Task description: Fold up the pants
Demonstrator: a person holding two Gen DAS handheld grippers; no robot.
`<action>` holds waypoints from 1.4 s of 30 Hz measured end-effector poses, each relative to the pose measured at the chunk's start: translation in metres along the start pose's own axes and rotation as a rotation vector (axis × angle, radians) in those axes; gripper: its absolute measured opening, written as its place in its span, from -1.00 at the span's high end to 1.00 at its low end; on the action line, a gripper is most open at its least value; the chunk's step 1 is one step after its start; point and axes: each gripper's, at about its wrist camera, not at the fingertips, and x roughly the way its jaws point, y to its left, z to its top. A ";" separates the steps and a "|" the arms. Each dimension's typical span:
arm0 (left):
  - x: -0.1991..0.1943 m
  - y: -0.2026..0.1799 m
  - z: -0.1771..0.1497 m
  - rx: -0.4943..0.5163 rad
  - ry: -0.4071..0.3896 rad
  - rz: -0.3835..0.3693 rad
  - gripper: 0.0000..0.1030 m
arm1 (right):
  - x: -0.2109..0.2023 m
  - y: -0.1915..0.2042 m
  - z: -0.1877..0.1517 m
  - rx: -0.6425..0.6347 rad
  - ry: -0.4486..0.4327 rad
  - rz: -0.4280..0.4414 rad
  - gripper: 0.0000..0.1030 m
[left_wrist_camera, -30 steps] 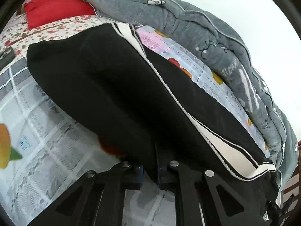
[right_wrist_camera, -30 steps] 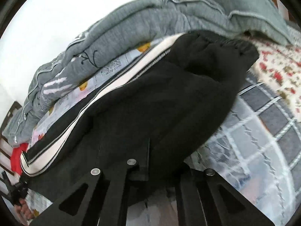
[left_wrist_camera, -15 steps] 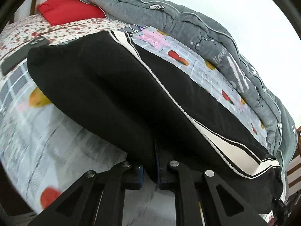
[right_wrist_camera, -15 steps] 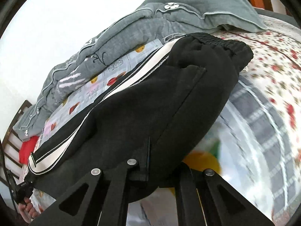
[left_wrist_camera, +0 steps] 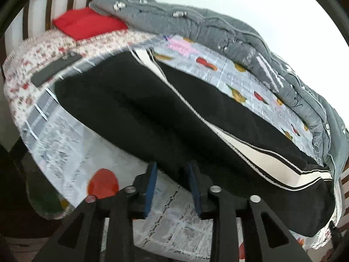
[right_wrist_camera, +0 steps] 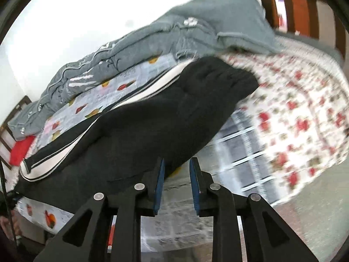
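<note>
you see the pants point(left_wrist_camera: 135, 113) spread across the bed point(left_wrist_camera: 72, 144); behind them lies the quilt point(left_wrist_camera: 218, 28), and the phone point(left_wrist_camera: 54, 69) rests left of them.

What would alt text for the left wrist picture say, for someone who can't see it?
Black pants with a white side stripe lie lengthwise on a patterned bedsheet, and the left gripper is opening at their near edge. A grey quilt and red pillow sit behind.
</note>
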 end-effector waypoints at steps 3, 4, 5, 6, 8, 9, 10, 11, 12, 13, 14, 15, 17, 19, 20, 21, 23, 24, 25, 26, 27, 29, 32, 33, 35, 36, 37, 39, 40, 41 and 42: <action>-0.017 -0.001 0.004 0.015 -0.055 0.000 0.18 | -0.009 0.001 0.006 -0.003 -0.019 0.010 0.41; -0.022 -0.002 0.007 0.018 -0.070 -0.002 0.14 | -0.010 0.002 0.007 -0.005 -0.022 0.015 0.37; -0.024 -0.004 0.010 0.019 -0.078 -0.005 0.11 | -0.011 0.005 0.009 -0.010 -0.025 0.021 0.37; -0.025 -0.005 0.013 0.021 -0.085 -0.008 0.11 | -0.010 0.009 0.010 -0.017 -0.024 0.027 0.36; -0.024 -0.009 0.022 0.021 -0.092 -0.006 0.09 | -0.006 0.020 0.013 -0.033 -0.019 0.040 0.36; -0.021 -0.011 0.025 0.020 -0.093 -0.003 0.07 | -0.004 0.025 0.014 -0.041 -0.017 0.047 0.36; -0.018 -0.013 0.030 0.019 -0.094 -0.001 0.07 | -0.002 0.031 0.016 -0.049 -0.015 0.052 0.34; -0.015 -0.014 0.035 0.019 -0.094 -0.001 0.06 | 0.000 0.037 0.016 -0.058 -0.011 0.058 0.28; -0.012 -0.014 0.039 0.018 -0.094 0.001 0.04 | 0.003 0.042 0.017 -0.066 -0.009 0.065 0.25; -0.008 -0.015 0.044 0.018 -0.096 0.004 0.03 | 0.006 0.048 0.018 -0.072 -0.007 0.070 0.22; -0.003 -0.016 0.051 0.020 -0.098 0.009 -0.01 | 0.008 0.052 0.018 -0.075 -0.005 0.073 0.21; 0.000 -0.017 0.056 0.024 -0.101 0.015 -0.03 | 0.011 0.056 0.019 -0.078 0.000 0.077 0.21; 0.009 -0.018 0.068 0.042 -0.116 0.037 -0.03 | 0.019 0.064 0.019 -0.085 0.013 0.080 0.20; 0.016 -0.016 0.084 0.050 -0.133 0.067 -0.05 | 0.026 0.071 0.020 -0.093 0.021 0.077 0.20; 0.021 -0.013 0.091 0.050 -0.138 0.075 -0.07 | 0.029 0.075 0.021 -0.101 0.028 0.073 0.20; 0.025 -0.012 0.098 0.049 -0.140 0.079 -0.08 | 0.033 0.078 0.021 -0.104 0.032 0.071 0.20; 0.035 -0.006 0.114 0.054 -0.133 0.093 -0.08 | 0.040 0.085 0.023 -0.109 0.039 0.067 0.20; 0.041 -0.003 0.122 0.061 -0.133 0.103 -0.08 | 0.043 0.087 0.024 -0.111 0.042 0.065 0.20; 0.046 -0.001 0.128 0.066 -0.133 0.111 -0.08 | 0.047 0.090 0.025 -0.112 0.043 0.063 0.20; 0.050 0.001 0.133 0.069 -0.131 0.116 -0.08 | 0.050 0.093 0.027 -0.112 0.045 0.062 0.20; 0.055 0.003 0.139 0.072 -0.127 0.119 -0.08 | 0.054 0.097 0.029 -0.112 0.045 0.062 0.20; 0.067 0.008 0.150 0.081 -0.112 0.124 -0.08 | 0.061 0.105 0.033 -0.113 0.044 0.061 0.20; 0.087 0.011 0.161 0.102 -0.087 0.131 -0.08 | 0.072 0.119 0.040 -0.118 0.048 0.065 0.20; 0.094 0.012 0.164 0.111 -0.075 0.136 -0.08 | 0.075 0.124 0.042 -0.122 0.048 0.065 0.20; 0.108 0.014 0.169 0.134 -0.052 0.161 -0.08 | 0.081 0.133 0.046 -0.133 0.050 0.064 0.20; 0.114 0.015 0.171 0.144 -0.039 0.175 -0.08 | 0.084 0.137 0.048 -0.140 0.052 0.065 0.20; 0.119 0.017 0.173 0.151 -0.027 0.180 -0.08 | 0.087 0.140 0.048 -0.143 0.054 0.066 0.20; 0.129 0.018 0.174 0.177 0.013 0.188 -0.08 | 0.092 0.147 0.050 -0.156 0.060 0.064 0.20; 0.134 0.018 0.173 0.196 0.036 0.188 -0.08 | 0.094 0.149 0.050 -0.159 0.063 0.062 0.20; 0.136 0.018 0.171 0.206 0.047 0.182 -0.04 | 0.096 0.152 0.049 -0.163 0.067 0.062 0.20; 0.138 0.019 0.170 0.217 0.056 0.178 0.05 | 0.098 0.153 0.049 -0.165 0.069 0.061 0.20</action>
